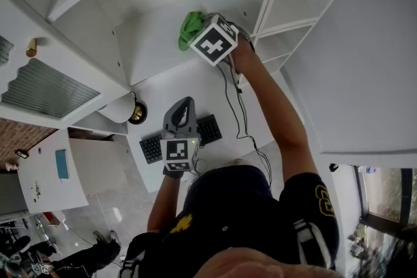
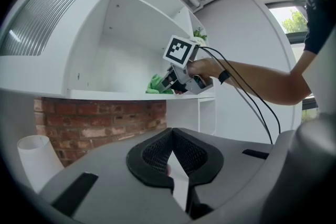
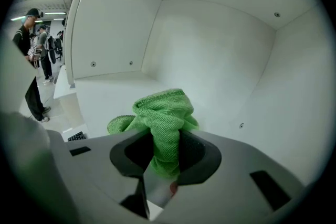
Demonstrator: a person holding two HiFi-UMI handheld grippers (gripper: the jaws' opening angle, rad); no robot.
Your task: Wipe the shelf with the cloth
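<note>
A green cloth [image 3: 163,118] is bunched between the jaws of my right gripper [image 3: 165,152], which is shut on it. The cloth [image 1: 191,28] rests on the floor of the white shelf [image 1: 150,42], deep in the open compartment near its back wall. From the left gripper view, the right gripper [image 2: 169,81] presses the cloth [image 2: 156,84] onto the shelf board [image 2: 105,94]. My left gripper [image 1: 186,101] hangs lower, over the desk and well short of the shelf. Its jaws [image 2: 171,131] are shut with nothing held.
A black keyboard [image 1: 153,146] lies on the white desk below. Cables [image 1: 241,114] trail from the right gripper. A brick wall [image 2: 105,123] shows under the shelf, with a white lampshade [image 2: 37,152] at the left. Narrow side shelves [image 1: 287,10] stand to the right. People [image 3: 37,60] stand far off.
</note>
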